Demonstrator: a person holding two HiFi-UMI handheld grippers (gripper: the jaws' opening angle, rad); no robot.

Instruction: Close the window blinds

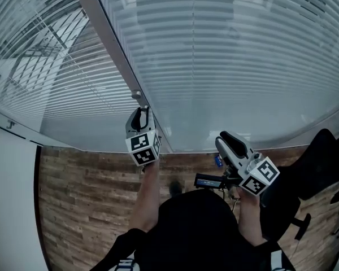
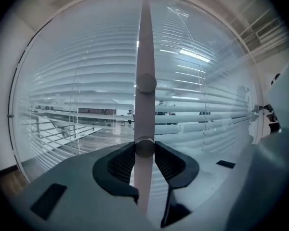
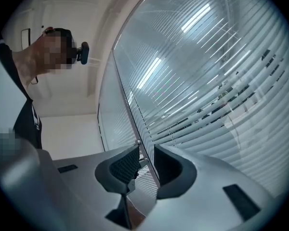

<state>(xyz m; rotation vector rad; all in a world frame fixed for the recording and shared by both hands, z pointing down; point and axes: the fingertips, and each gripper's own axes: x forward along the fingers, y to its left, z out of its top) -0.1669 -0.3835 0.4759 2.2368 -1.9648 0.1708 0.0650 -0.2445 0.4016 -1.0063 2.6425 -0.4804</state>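
White slatted window blinds point(image 1: 226, 61) hang behind glass, slats partly open, either side of a pale upright frame post point(image 2: 145, 42).
The slats look thin, light and out of reach, so the hold is probably the small round grey knob point(image 2: 144, 147) on the post: stiff, smooth, likely to slip. The left gripper point(image 1: 139, 113) pinches it between both pads; the right gripper point(image 3: 145, 154) hangs back, jaws apart and empty.

This looks like an office. Tall glass partitions point(image 1: 226, 66) sit in a pale metal frame point(image 1: 110, 44), with horizontal slatted blinds point(image 1: 62, 78) across the panes. A wood-plank floor point(image 1: 85, 196) runs up to the glass. A black office chair point(image 1: 313, 162) stands at the right, and long ceiling strip lights point(image 2: 195, 56) reflect in the panes.
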